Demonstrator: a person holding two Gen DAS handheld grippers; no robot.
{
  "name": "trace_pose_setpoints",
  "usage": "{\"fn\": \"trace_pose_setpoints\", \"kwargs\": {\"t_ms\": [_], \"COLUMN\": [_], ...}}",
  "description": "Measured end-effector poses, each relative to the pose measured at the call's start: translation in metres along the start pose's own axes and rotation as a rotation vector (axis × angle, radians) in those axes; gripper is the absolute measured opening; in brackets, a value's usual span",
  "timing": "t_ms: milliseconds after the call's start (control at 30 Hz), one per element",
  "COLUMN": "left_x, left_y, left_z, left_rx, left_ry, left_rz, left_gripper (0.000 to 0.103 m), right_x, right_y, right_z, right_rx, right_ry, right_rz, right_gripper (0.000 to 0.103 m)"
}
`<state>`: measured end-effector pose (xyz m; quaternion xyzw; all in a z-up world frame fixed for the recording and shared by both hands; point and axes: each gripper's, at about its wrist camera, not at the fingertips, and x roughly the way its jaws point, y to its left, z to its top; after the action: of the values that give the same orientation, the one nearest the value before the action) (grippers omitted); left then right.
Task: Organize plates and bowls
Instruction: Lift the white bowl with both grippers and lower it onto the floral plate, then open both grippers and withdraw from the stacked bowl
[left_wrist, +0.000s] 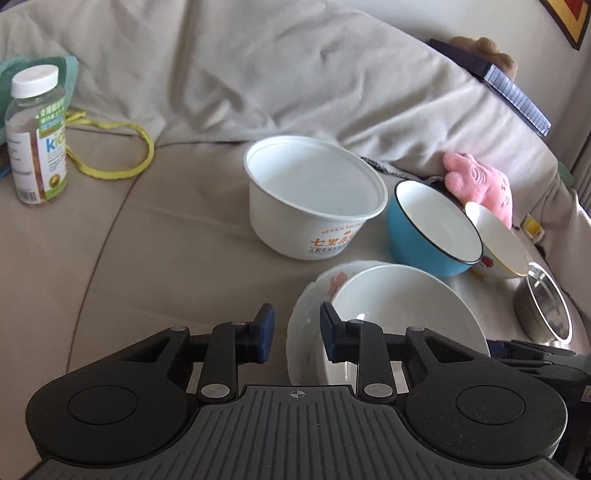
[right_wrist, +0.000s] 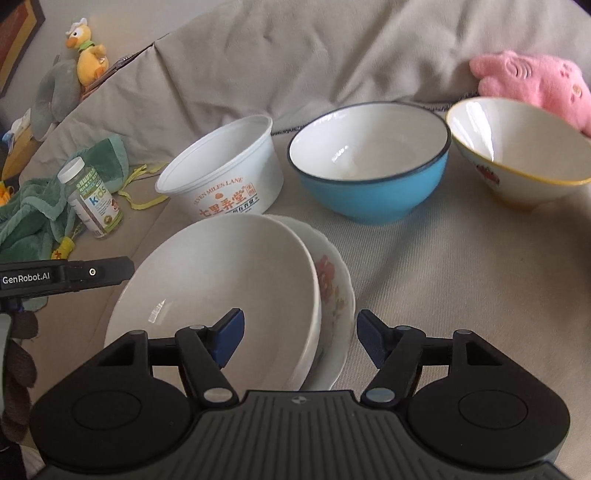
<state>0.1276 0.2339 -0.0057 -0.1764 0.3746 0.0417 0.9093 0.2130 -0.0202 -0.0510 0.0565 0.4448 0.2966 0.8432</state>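
1. Left gripper (left_wrist: 297, 332): jaws narrow, straddling the left rims of plain white bowl (left_wrist: 406, 314) and floral bowl (left_wrist: 314, 295) beneath; pad contact unclear.
2. Right gripper (right_wrist: 299, 338): jaws wide, astride both right rims, not pressing.
3. Stack resting on sofa cushion (right_wrist: 461, 277), before blue bowl (right_wrist: 373, 181).

Both grippers (left_wrist: 297, 334) (right_wrist: 299, 338): black linkage arms w/ silver pivot pins, blue pads (right_wrist: 231, 334), ribbed grey base, crosshair mark.
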Motion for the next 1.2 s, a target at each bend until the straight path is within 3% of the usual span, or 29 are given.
{"fn": "trace_pose_setpoints", "kwargs": {"t_ms": [133, 267, 300, 400, 500, 533, 567, 733, 867, 1200], "left_x": [0.000, -0.008, -0.011, -0.009, 0.004, 0.008, 0.013, 0.032, 0.044, 0.049], "left_y": [0.005, 0.016, 0.013, 0.000, 0.005, 0.007, 0.012, 0.024, 0.025, 0.011], "left_z": [0.000, 0.001, 0.000, -0.004, -0.007, -0.008, -0.010, -0.018, -0.023, -0.013], "left_rx": [0.002, -0.081, -0.063, 0.033, 0.038, 0.030, 0.017, -0.085, -0.127, -0.125], "left_ry": [0.001, 0.033, 0.025, 0.025, 0.055, 0.068, 0.084, 0.162, 0.193, 0.244], "left_rz": [-0.028, -0.249, -0.267, -0.150, -0.060, -0.055, -0.061, -0.178, -0.196, -0.097], "left_gripper": [0.030, 0.030, 0.030, 0.030, 0.031, 0.041, 0.044, 0.041, 0.040, 0.039], "right_x": [0.006, 0.007, 0.007, 0.006, 0.004, 0.005, 0.005, 0.007, 0.008, -0.001], "right_y": [0.000, 0.000, 0.000, 0.001, 0.001, 0.001, 0.000, 0.003, 0.006, 0.001], "right_z": [-0.005, -0.006, -0.006, -0.007, -0.007, -0.008, -0.008, -0.010, -0.012, -0.013], "right_rx": [0.011, 0.019, 0.020, 0.016, 0.020, 0.021, 0.024, 0.015, -0.011, 0.000], "right_ry": [0.015, 0.022, 0.022, 0.022, 0.020, 0.022, 0.024, 0.021, 0.014, 0.017], "right_rz": [0.001, 0.004, 0.003, 0.005, 0.017, 0.020, 0.022, 0.029, 0.029, 0.048], "right_gripper": [0.068, 0.068, 0.068, 0.068, 0.068, 0.068, 0.068, 0.069, 0.071, 0.065]}}
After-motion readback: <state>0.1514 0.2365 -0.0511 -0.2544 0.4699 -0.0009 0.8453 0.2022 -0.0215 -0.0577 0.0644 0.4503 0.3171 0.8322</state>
